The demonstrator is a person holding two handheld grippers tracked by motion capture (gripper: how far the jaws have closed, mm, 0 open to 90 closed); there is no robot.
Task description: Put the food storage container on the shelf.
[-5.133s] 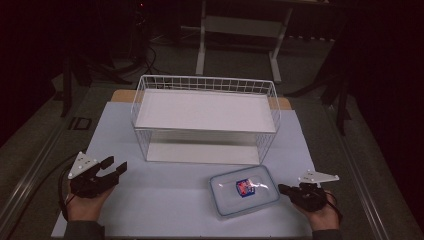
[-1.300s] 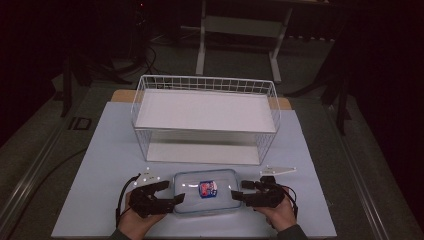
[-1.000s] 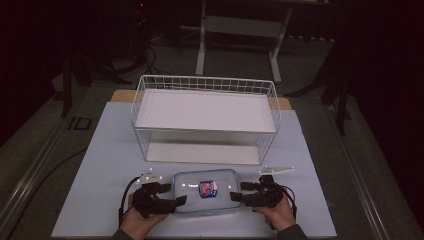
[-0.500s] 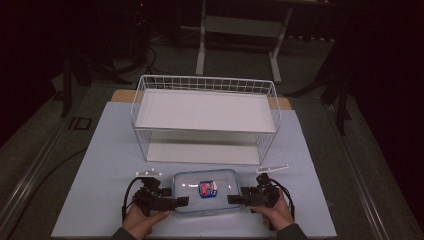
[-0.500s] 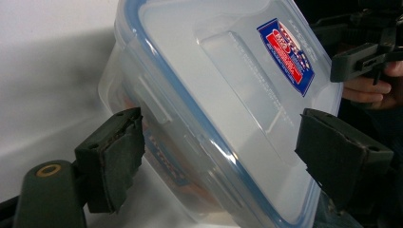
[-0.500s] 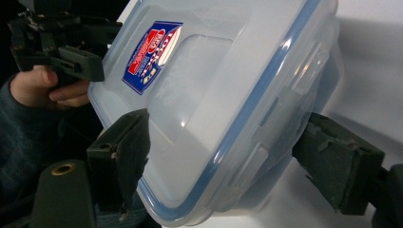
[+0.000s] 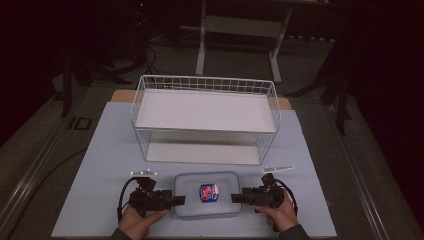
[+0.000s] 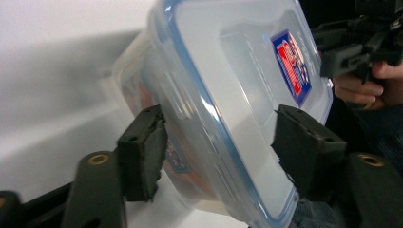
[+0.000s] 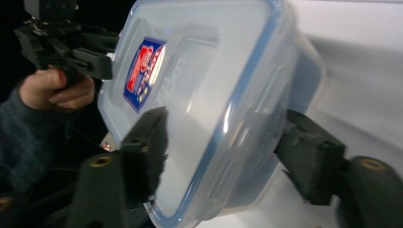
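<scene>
A clear plastic food container (image 7: 207, 195) with a blue-rimmed snap lid is lying flat near the table's front edge, about midway between its left and right edges — long side running parallel to that edge. The lid is sitting closed, carrying a small red-and-blue label (image 7: 209, 192) at its centre. Seen close, the label (image 8: 291, 66) is showing red stripes inside a blue border — its print too blurred to read.

Container (image 7: 207, 195) now centred between both grippers, formerly right.
</scene>
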